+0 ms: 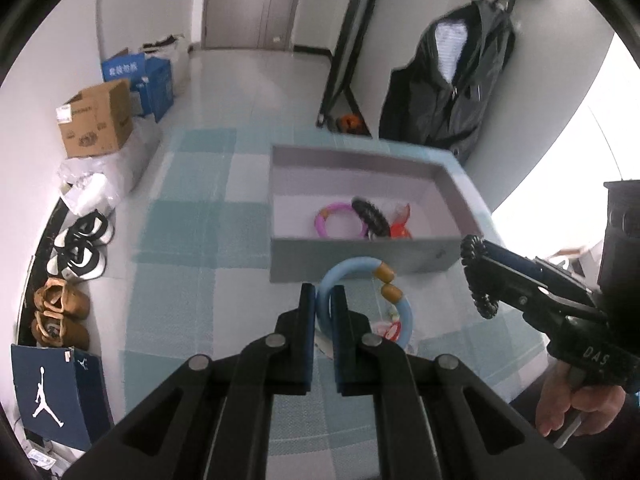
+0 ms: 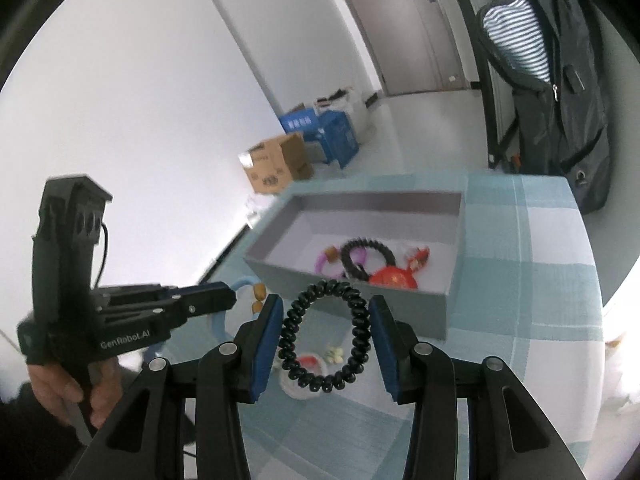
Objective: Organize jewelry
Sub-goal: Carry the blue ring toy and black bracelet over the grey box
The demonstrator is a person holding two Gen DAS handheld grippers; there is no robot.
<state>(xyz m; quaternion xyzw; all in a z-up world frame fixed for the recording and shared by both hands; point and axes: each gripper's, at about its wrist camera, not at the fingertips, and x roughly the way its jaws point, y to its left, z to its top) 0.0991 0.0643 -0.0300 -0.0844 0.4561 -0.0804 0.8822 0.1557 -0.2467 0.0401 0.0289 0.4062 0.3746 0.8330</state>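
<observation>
Up front in the left wrist view, the left claw [image 1: 323,300] pinches a blue ring [image 1: 370,268] with tan beads, held above the checked tabletop [image 1: 192,240] just before the grey box [image 1: 360,258]. Inside lie a pink ring [image 1: 340,222], a black coil [image 1: 370,214] and a red piece [image 1: 402,228].

From the right wrist, the right claw [image 2: 325,312] grips a black spiral band [image 2: 324,338], also short of the box [image 2: 360,286].
</observation>
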